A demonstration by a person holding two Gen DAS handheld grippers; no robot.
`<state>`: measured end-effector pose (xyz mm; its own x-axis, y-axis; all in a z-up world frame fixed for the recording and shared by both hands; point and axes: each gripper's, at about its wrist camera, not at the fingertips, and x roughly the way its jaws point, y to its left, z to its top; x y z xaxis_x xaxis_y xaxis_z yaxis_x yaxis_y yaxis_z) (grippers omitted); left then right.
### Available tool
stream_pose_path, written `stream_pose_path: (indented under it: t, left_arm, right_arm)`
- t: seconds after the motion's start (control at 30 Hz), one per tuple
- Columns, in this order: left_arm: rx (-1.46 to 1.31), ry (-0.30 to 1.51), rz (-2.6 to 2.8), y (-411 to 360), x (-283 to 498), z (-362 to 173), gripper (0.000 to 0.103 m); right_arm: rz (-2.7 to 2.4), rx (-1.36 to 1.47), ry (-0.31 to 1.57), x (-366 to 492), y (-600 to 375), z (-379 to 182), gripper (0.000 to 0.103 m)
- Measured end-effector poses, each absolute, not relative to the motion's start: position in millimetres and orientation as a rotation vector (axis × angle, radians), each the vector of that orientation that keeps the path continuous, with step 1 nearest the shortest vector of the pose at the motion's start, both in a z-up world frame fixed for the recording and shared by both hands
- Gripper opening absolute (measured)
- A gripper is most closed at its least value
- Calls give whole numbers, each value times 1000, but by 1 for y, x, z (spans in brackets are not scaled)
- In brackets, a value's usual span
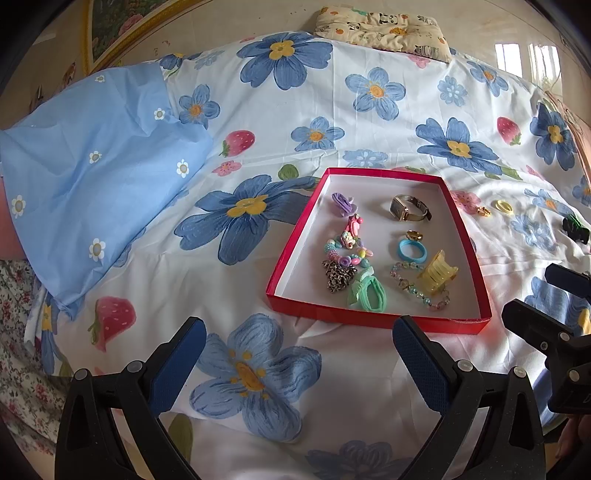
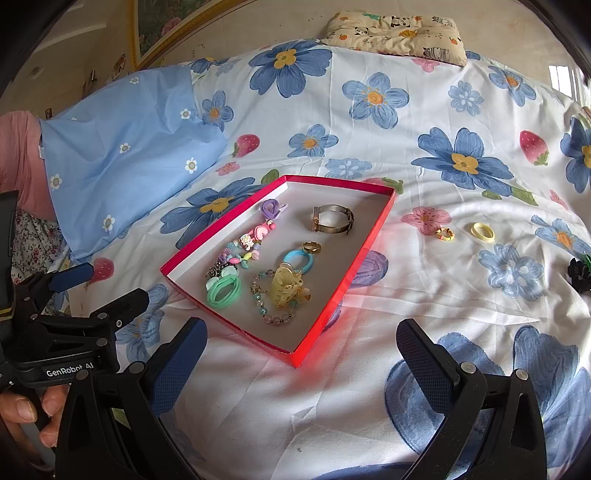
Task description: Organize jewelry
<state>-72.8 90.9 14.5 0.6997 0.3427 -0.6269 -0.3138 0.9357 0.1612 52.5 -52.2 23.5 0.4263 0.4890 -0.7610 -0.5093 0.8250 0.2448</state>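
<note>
- writing: "genrobot ai" in white on the black body of the left gripper (image 2: 107,291), seen from the right wrist view; no other text readable
- left gripper (image 1: 299,341) spread wide, blue pads apart, holding nothing; hovers over the flowered sheet (image 1: 258,122) just short of the red tray's (image 1: 288,254) near wall
- right gripper (image 2: 301,341) also wide open & empty, near the tray's near corner
- tray lies flat on the bed, white floor, red rim
- inside, left side: purple bow clip (image 1: 342,204), pink charm (image 1: 354,226), pastel bead bracelet (image 1: 345,251), dark metal chain (image 1: 338,277), green hair tie (image 1: 367,293)
- inside, right side: gold watch (image 1: 408,208), gold ring (image 1: 415,235), blue hair tie (image 1: 412,251), yellow claw clip (image 1: 437,273) resting on a clear bead bracelet (image 1: 410,284)
- outside tray, on the sheet to its right: small gold ring w/ coloured bits (image 2: 444,233), pale yellow ring (image 2: 482,232) just beside it, black/green item (image 2: 580,271) farther right, cut by frame edge, can't tell what it is
- around: light blue pillow (image 1: 92,177) at left, panda-print cushion (image 1: 384,31) at far edge, gold-framed picture (image 2: 162,29) on the wall
- nothing between claws & tray
</note>
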Motion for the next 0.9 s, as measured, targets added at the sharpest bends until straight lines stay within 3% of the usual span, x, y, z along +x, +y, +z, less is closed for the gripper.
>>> stream_pose_path:
  t: [0.9]
  left_arm:
    - [46,703,354,90,-75,16,102]
  right_arm:
    - [633,-27,926,51,-49,33,103]
